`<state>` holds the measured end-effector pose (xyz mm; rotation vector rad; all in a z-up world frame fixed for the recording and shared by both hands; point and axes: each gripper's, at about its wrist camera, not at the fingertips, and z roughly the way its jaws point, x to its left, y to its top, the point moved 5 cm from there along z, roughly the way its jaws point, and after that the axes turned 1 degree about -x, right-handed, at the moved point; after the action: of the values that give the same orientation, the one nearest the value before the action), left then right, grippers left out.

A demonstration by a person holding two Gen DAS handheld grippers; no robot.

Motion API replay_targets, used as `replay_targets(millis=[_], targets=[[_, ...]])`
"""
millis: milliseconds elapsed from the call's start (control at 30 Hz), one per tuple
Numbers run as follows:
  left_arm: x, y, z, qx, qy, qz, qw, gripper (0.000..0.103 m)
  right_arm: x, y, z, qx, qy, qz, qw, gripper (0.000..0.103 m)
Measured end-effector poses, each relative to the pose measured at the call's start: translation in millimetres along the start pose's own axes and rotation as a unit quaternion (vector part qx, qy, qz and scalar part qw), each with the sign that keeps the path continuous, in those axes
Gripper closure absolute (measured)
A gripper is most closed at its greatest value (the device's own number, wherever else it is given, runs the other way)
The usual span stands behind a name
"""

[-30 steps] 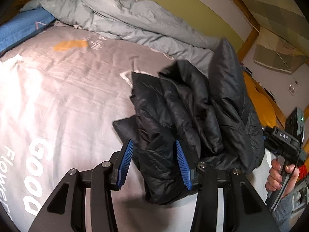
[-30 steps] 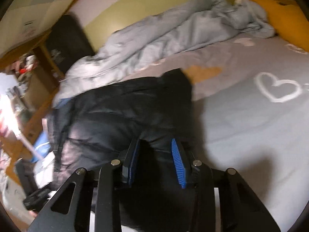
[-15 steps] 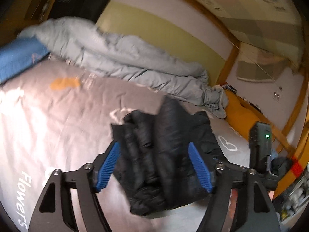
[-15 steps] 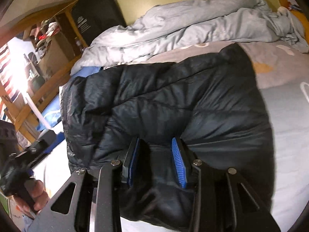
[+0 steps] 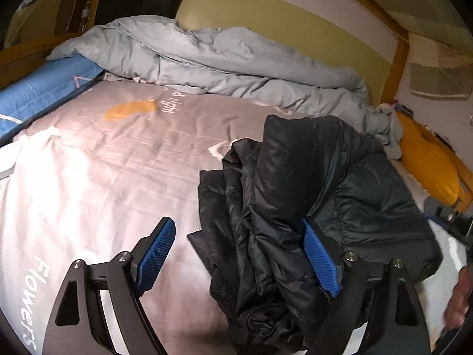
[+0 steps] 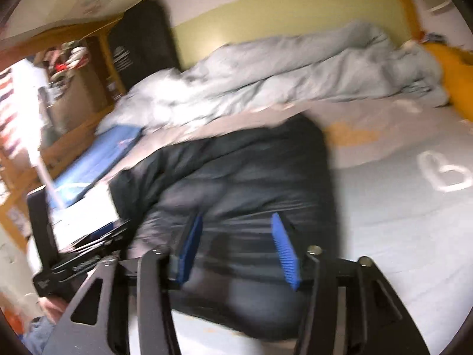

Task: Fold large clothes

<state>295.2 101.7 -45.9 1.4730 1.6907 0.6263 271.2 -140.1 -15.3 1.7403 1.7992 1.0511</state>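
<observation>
Evidently we have the black quilted puffer jacket point(image 5: 310, 207) bundled on the grey printed bedsheet point(image 5: 103, 177), creased, not squared. Our left gripper point(image 5: 239, 254) gapes wide, holding nothing; whether our right gripper point(image 6: 236, 248) grips the jacket, we cannot tell. Flattening and final folds remain.

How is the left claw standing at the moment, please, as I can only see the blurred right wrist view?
Observer: The left claw is wide open and grips nothing.
Operator: Thank you. Does the jacket lie between its pads?
Observer: Partly. The black jacket presses against the claw's right pad, while the left pad stands apart from it, over bare sheet.
Operator: Is the jacket's edge on that side neat?
Observer: No, it is bunched in deep, crumpled folds on the grey sheet.
</observation>
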Motion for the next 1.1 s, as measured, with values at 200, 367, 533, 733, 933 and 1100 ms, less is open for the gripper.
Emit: replay_targets(millis=[200,367,533,733,933,1100], targets=[[-1,-11,8,0.021,0.022,0.007,0.9995,0.015,-47,-12,23,0.057,-0.011,0.05,0.997,0.045],[2,-20,22,0.049,0.041,0.012,0.9979,0.011,-54,-26,46,0.093,-0.014,0.055,0.994,0.045],[2,-24,28,0.058,0.055,0.023,0.9965,0.009,-61,-37,58,0.107,-0.019,0.048,0.993,0.041],[2,-25,32,0.06,0.06,0.027,0.996,0.008,-65,-43,65,0.113,-0.02,0.049,0.992,0.037],[2,-24,31,0.06,0.059,0.027,0.9961,0.008,-63,-42,64,0.114,-0.022,0.043,0.992,0.037],[-8,-17,16,0.045,0.049,0.037,0.9971,0.011,-58,-34,50,0.099,0.0,0.038,0.994,0.042]])
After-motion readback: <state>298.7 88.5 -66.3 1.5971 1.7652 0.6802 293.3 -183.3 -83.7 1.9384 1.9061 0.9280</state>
